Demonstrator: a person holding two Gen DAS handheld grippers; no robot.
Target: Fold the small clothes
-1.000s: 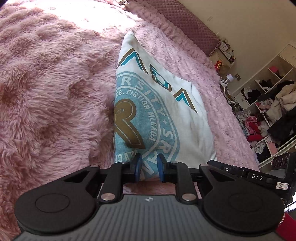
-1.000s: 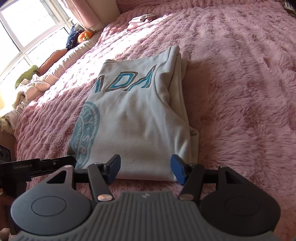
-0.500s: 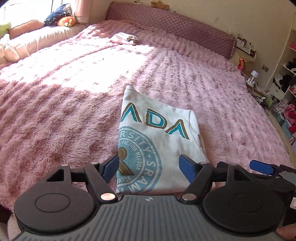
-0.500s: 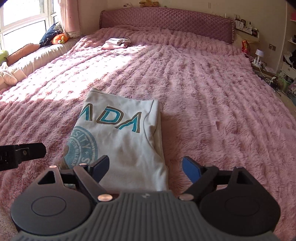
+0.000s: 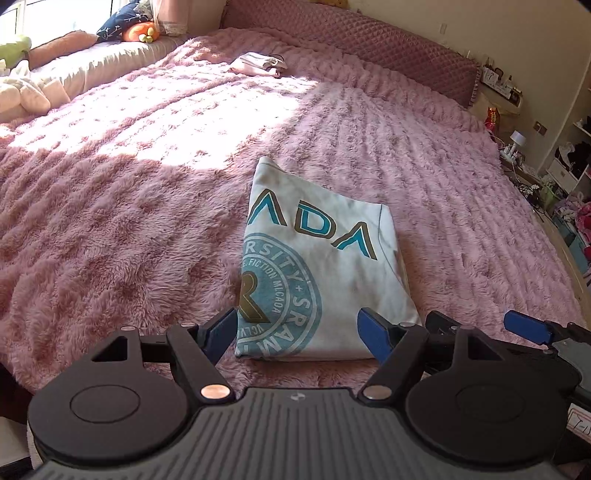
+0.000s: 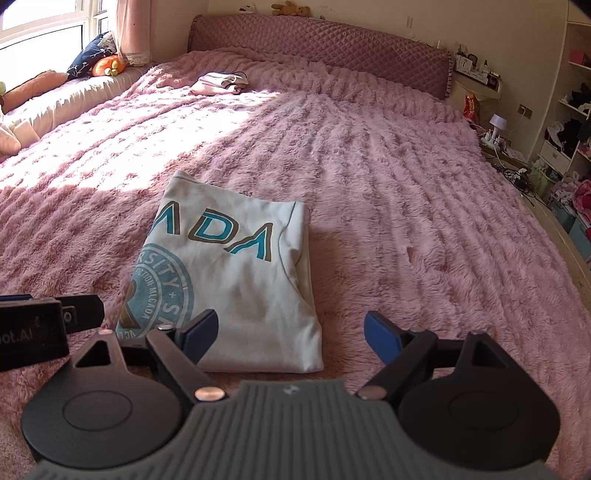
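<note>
- a folded white shirt (image 5: pixel 325 280) (image 6: pixel 236 280) is seen lying flat on the pink fuzzy blanket (image 5: pixel 110 221) (image 6: pixel 424 221) that covers the bed, in the shaded part just below a sunlit patch.
- teal and brown letters and a round teal badge are printed on its top face; the layered folded edges are shown along its 3 o'clock side.
- in the left wrist view the shirt is placed at 12 o'clock from the left gripper (image 5: pixel 297 332), its near edge framed between the blue pads.
- the jaws of the left gripper are held wide apart; nothing is pressed between them, and the cloth is not seen to be touched by the pads.
- in the right wrist view the shirt is placed at 11 o'clock from the right gripper (image 6: pixel 290 334); its near right corner is seen between the pads.
- the jaws of the right gripper are likewise spread wide, with nothing gripped.
- the right gripper's blue pad (image 5: pixel 524 330) is seen at 3 o'clock in the left view, just beside the left gripper.
- a small pile of pale clothes (image 5: pixel 258 64) (image 6: pixel 219 83) is left at 12 o'clock, well apart from the shirt, near the quilted headboard (image 5: pixel 351 44) (image 6: pixel 325 48).
- cushions (image 5: pixel 125 29) (image 6: pixel 96 61) are set on a window seat at 10 o'clock.
</note>
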